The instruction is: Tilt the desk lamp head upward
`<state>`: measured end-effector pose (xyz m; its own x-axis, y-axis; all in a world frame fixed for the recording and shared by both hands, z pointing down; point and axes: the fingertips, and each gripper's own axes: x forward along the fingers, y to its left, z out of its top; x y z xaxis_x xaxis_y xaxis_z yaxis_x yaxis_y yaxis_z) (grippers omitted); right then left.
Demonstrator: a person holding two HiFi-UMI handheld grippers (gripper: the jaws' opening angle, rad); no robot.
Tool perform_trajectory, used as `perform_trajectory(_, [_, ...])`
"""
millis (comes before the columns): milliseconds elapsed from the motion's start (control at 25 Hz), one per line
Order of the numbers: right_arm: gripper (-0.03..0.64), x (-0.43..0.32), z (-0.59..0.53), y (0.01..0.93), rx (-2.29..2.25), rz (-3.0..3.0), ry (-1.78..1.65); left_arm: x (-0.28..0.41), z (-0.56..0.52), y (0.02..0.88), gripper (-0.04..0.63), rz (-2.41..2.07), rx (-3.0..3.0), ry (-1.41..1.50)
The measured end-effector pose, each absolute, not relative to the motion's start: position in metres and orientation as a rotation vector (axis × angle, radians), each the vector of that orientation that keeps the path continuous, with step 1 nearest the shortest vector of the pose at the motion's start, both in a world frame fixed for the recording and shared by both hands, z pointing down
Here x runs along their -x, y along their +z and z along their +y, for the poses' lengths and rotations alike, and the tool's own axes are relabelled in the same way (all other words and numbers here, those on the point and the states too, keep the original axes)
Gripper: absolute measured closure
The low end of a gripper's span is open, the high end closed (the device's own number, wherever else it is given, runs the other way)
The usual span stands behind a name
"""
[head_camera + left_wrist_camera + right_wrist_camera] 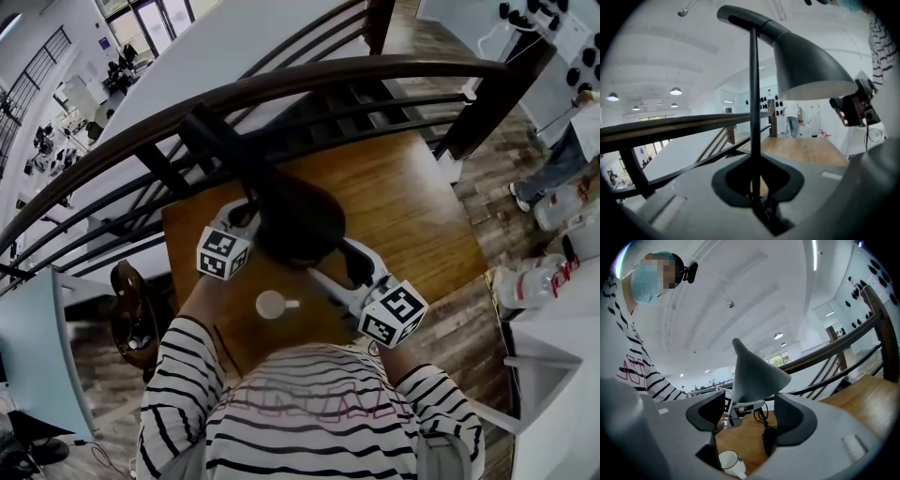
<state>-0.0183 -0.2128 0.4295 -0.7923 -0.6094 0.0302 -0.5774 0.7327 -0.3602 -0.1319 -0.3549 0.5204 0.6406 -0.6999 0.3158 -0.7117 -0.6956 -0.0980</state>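
as left tool (pixel 757 183) pinches stem (pixel 753 93), right tool (pixel 747 416) parted

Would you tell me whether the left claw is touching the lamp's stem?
Touching. The left gripper view shows the left claw pinching the lamp stem.

No legible text. Red lettering on striped shirt (pixel 314 401), behind left gripper (pixel 757 190) and right gripper (pixel 745 416): too blurred. Marker cubes (pixel 223 253): square patterns only.
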Motion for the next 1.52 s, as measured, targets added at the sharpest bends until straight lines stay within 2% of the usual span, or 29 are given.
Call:
perform_trajectory(960, [0.301, -0.025, -0.184, 0.337, 1.114, 2.790, -0.268, 0.129, -0.348, 0.526, 0.549, -1.251, -2.774, 0.533])
perform_trajectory(1520, [0.305, -0.034, -0.179, 0.275, 0.967, 2.825, -0.190, 0.130, -0.347, 0.528, 0.552, -1.263, -2.765, 0.544])
